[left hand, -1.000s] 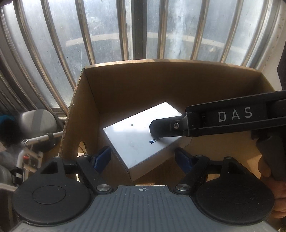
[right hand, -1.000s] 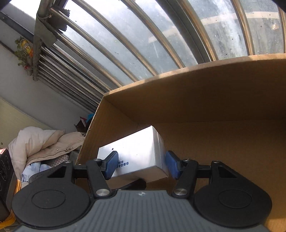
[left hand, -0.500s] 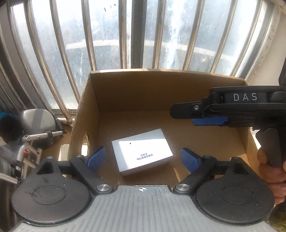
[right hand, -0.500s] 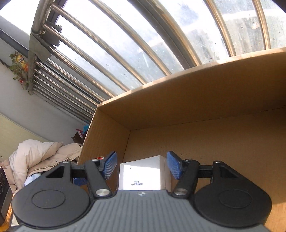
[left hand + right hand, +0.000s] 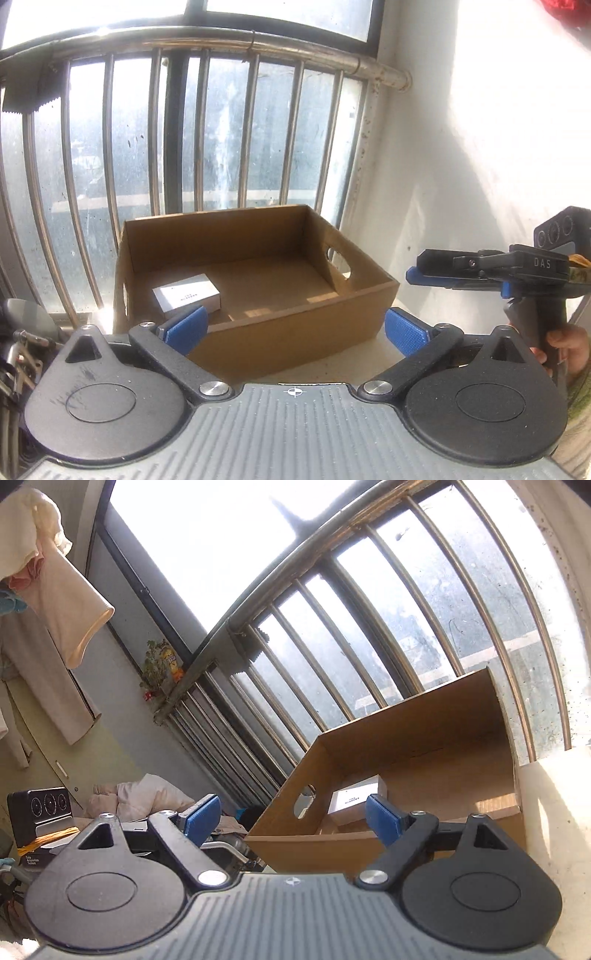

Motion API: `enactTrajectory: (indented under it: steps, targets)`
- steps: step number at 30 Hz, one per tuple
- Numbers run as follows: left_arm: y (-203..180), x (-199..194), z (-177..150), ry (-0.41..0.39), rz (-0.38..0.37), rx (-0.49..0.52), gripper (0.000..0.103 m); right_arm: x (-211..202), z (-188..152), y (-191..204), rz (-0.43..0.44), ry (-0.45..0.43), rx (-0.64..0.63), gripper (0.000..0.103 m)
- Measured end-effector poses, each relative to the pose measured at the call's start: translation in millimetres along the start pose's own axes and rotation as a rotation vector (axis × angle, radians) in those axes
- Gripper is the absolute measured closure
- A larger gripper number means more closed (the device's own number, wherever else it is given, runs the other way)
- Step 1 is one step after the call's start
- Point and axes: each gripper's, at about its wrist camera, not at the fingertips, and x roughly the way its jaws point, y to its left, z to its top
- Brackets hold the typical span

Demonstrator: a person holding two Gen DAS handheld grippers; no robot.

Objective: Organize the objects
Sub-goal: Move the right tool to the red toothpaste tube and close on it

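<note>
The small white box (image 5: 186, 298) lies flat on the floor of the cardboard box (image 5: 295, 325), in the corner just beyond the left hand-held gripper (image 5: 295, 330) and its left blue pad. A second ago the right hand-held gripper (image 5: 293, 818) held this white box up in the cardboard box; now nothing touches it. Both hand-held grippers have pulled back, so the whole cardboard box shows, and it looked much bigger before. Their jaws have just been opening, and both stand wide apart with nothing between them. The right hand-held gripper floats to the right of the left one, outside the cardboard box, held by a hand (image 5: 565, 350). The cardboard box sits on a pale desk (image 5: 373, 354) by the window bars (image 5: 247, 129).
</note>
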Motion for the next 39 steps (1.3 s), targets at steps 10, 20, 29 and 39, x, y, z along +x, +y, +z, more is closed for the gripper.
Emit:
enactTrajectory:
  steps: [10,20,29,39]
  targets:
    - [-36.7,65.9,-113.0,0.129,-0.025,-0.030,0.003,26.1,-90.1,-34.9,-0.162,0.125,0.047,0.042]
    - [-28.9,110.9,-127.2,0.113,-0.056,-0.117,0.010,91.4,-83.2,-26.5,-0.248,0.316,-0.135,0.052]
    - [-7.8,123.5,-129.7,0.119,-0.123,-0.166,0.010,77.5,-105.4,-36.0,-0.241,0.437,-0.041,0.069]
    - [-4.9,129.1,-128.7,0.146,-0.268,-0.180,0.022,74.0,-112.8,-27.0,-0.205,0.454,0.015,0.072]
